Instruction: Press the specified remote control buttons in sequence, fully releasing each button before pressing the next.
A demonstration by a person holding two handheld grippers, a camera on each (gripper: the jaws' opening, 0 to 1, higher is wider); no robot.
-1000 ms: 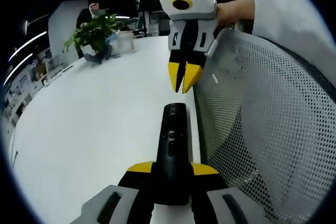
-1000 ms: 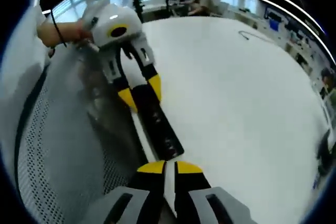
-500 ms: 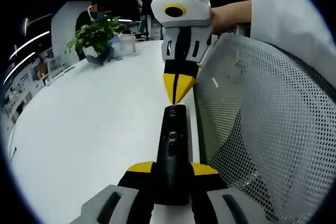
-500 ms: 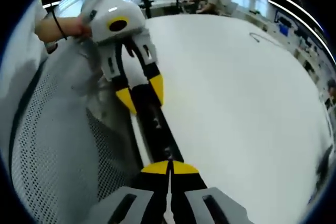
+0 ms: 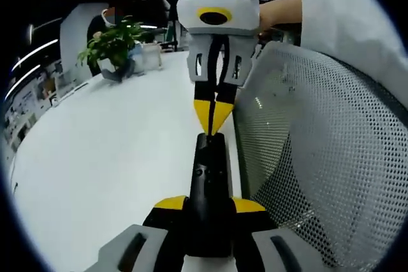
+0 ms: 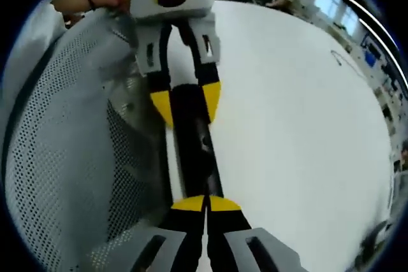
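The left gripper [image 5: 208,211] holds a long black remote control [image 5: 210,179] between its two yellow-tipped jaws. The jaws press on both sides of the remote's near end. In the right gripper view the same left gripper [image 6: 186,103] comes in from the top, and the remote control [image 6: 196,154] runs from its jaws down toward the bottom of the picture.

The right gripper [image 6: 205,203] has its two yellow tips closed together, with only a thin line between them. It carries nothing. The tips touch the end of the remote. In the left gripper view the right gripper [image 5: 211,114] comes down from above, and its closed tips meet the far end of the remote near the top buttons. Which button it touches is too small to tell.

The remote is held just over the edge of a big white table [image 5: 115,144]. A grey mesh chair back [image 5: 319,164] stands right beside the remote and the table edge. In the right gripper view the mesh chair back [image 6: 70,144] sits on the left side, close to the remote.

A green plant in a pot [image 5: 113,46] stands far off on the table. A person's hand [image 5: 280,12] holds the right gripper, next to a white sleeve [image 5: 350,11]. A thin dark cable [image 6: 344,58] lies far away on the table. People sit at desks in the background.
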